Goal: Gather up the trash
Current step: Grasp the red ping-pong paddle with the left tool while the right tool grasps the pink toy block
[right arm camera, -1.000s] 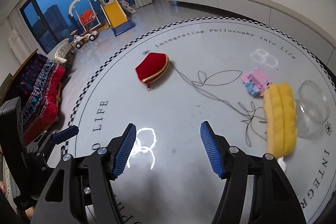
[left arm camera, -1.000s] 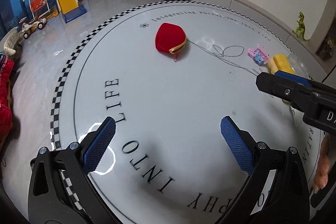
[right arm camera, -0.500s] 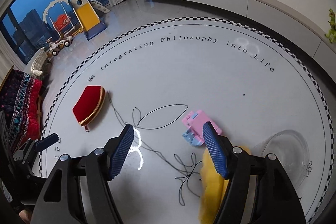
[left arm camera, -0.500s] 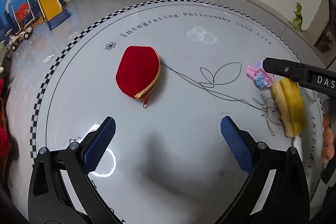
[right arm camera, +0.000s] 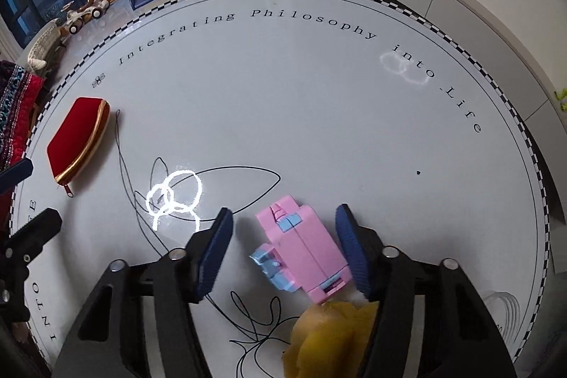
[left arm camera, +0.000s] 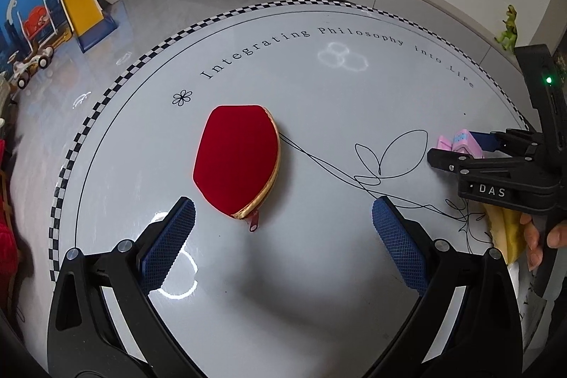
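1. The pink toy (right arm camera: 303, 245) lies flat on the round table (right arm camera: 319, 101), at about 5 o'clock of the tabletop in the right wrist view, and sits between the fingers of my right gripper (right arm camera: 283, 250).
2. The right jaws have just been closing, yet there is still a gap on both sides of the toy; neither pad presses on it, so I count them as open around it.
3. To do this well I would centre the toy first: it lies nearer my right finger (right arm camera: 349, 247) and slants, with its blue end (right arm camera: 269, 263) toward 7 o'clock. I would close across the flat pink sides, not the blue knobs, which could slip.
4. I judge the yellow duster (right arm camera: 329, 339), touching the toy at 6 o'clock, could be dragged along; I would lift straight up.
5. My left gripper (left arm camera: 280, 240) stands wide open with nothing between its fingers, hovering just short of the red pouch (left arm camera: 235, 162), whose zipper pull (left arm camera: 253, 223) points to 6 o'clock.
6. Compared with a second ago, the right wrist view has swung from bare table to straddling the toy, and the glass bowl has nearly left view at 4 o'clock.
7. In the left wrist view the pouch has come from far at 12 o'clock to close ahead.
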`<control>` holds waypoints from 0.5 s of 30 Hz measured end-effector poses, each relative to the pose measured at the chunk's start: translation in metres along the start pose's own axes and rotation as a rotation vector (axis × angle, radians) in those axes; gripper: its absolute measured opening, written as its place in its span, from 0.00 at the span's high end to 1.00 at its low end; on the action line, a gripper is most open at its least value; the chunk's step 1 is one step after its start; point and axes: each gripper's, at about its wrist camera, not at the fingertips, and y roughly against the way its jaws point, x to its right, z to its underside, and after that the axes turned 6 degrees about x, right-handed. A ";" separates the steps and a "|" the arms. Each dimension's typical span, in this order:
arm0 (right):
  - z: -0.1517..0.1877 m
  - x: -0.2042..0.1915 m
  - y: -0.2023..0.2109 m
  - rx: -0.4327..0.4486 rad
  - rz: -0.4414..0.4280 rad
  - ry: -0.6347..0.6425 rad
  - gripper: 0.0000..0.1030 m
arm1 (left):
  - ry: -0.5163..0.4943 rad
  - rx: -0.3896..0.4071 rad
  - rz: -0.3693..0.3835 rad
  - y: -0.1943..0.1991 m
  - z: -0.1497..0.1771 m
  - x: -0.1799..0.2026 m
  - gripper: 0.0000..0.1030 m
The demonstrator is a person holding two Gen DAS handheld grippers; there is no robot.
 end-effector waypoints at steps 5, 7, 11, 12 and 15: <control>-0.006 0.008 0.003 0.051 -0.047 -0.082 0.59 | 0.006 0.000 -0.033 -0.014 -0.008 -0.008 0.06; -0.010 0.008 0.006 0.072 -0.069 -0.115 0.62 | 0.014 0.001 -0.033 -0.018 -0.011 -0.013 0.06; -0.019 0.001 0.014 0.111 -0.109 -0.141 0.62 | -0.003 -0.022 -0.074 -0.040 -0.020 -0.015 0.06; -0.020 0.000 0.014 0.116 -0.115 -0.146 0.62 | -0.007 -0.023 -0.088 -0.044 -0.022 -0.015 0.06; -0.024 -0.001 0.013 0.123 -0.150 -0.174 0.62 | 0.019 -0.027 -0.099 -0.058 -0.026 -0.018 0.07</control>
